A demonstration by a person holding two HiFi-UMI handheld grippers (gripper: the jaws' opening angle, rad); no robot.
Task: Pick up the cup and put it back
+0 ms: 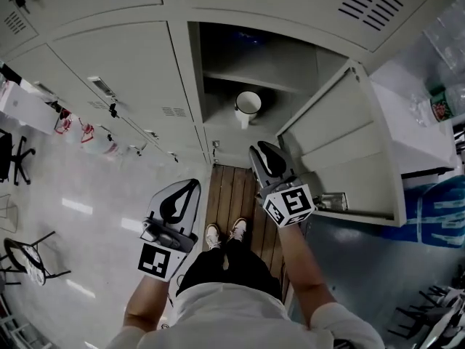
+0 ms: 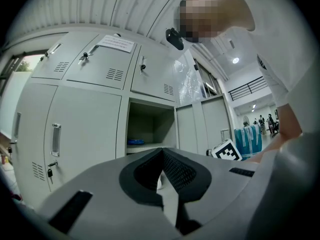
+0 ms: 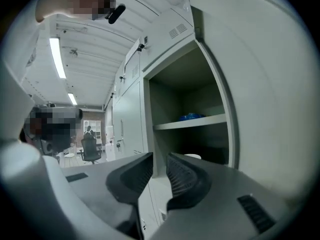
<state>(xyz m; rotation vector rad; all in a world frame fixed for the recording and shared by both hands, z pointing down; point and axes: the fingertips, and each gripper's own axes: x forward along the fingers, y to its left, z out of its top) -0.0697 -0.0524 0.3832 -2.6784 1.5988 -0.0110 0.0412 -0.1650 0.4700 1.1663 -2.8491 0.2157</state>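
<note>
A white cup with a handle stands on the floor of the open locker's lower compartment. In the right gripper view only its rim shows, above the right jaw. My right gripper is just in front of that compartment and points at the cup. Its jaws stand apart with nothing between them. My left gripper hangs lower and to the left, before the closed locker doors. Its tips meet and hold nothing.
The locker door swings open at the right, close to my right arm. A blue thing lies on the upper shelf. Wooden boards lie before the locker, with the person's shoes on them. Chairs stand far left.
</note>
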